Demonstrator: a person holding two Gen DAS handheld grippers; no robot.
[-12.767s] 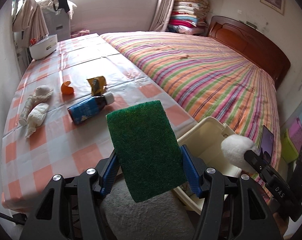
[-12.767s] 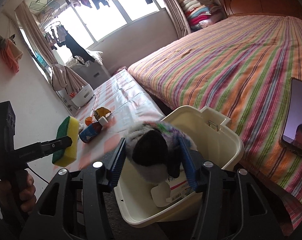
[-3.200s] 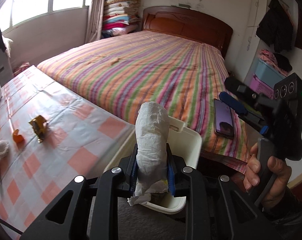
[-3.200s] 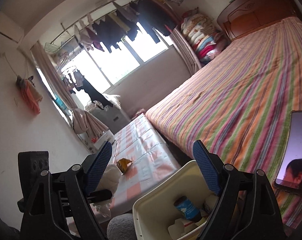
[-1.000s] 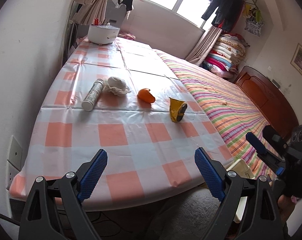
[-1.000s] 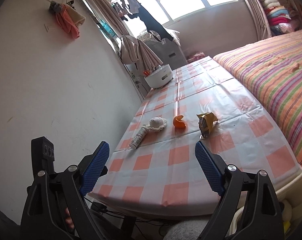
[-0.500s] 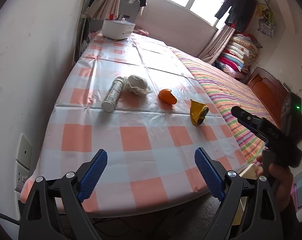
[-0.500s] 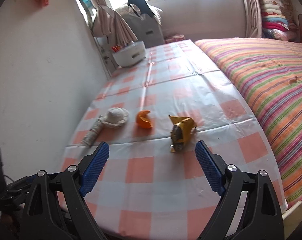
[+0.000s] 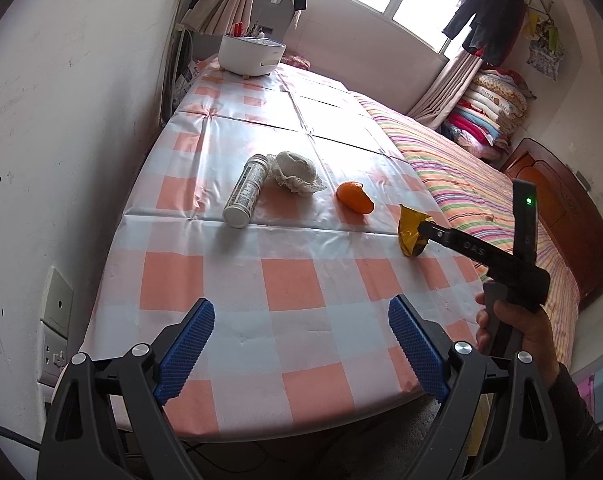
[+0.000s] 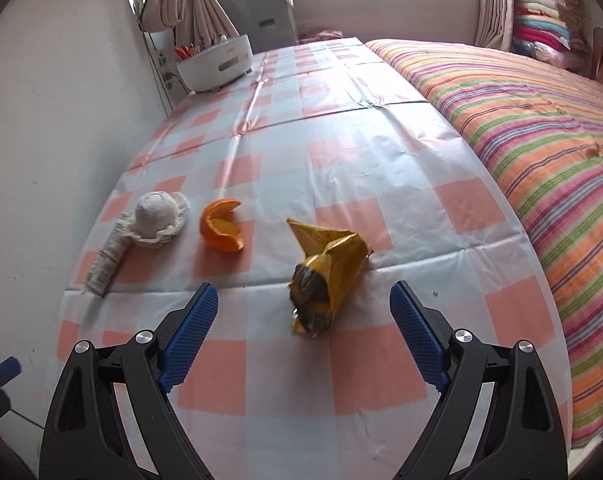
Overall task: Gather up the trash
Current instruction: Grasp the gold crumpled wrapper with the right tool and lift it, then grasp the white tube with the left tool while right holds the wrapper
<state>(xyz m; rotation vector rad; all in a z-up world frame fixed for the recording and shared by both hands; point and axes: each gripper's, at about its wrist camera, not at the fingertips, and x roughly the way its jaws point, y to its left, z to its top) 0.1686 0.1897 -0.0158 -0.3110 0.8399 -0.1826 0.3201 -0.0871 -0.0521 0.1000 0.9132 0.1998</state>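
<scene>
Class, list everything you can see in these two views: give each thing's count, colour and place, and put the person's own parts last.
Wrapper: 1, yellow, crumpled, table near edge.
Orange peel: 1, orange, left of wrapper.
White wad: 1, left of peel.
Tube: 1, white, lying beside wad.
Pot: 1, white, table's far end.
Table: 1, orange-white checks.
Bed: 1, striped, right of table.
Left gripper: open, empty.
Right gripper: open, by wrapper.
Hand: 1, holding right gripper.

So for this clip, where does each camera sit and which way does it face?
Left wrist: on the left hand-held gripper, open, angled down over the checked table; the right hand shows with its gripper.
Right wrist: on the right hand-held gripper, open, looking down at the yellow wrapper.
Shared: wrapper, orange peel, white tube, crumpled tissue.
</scene>
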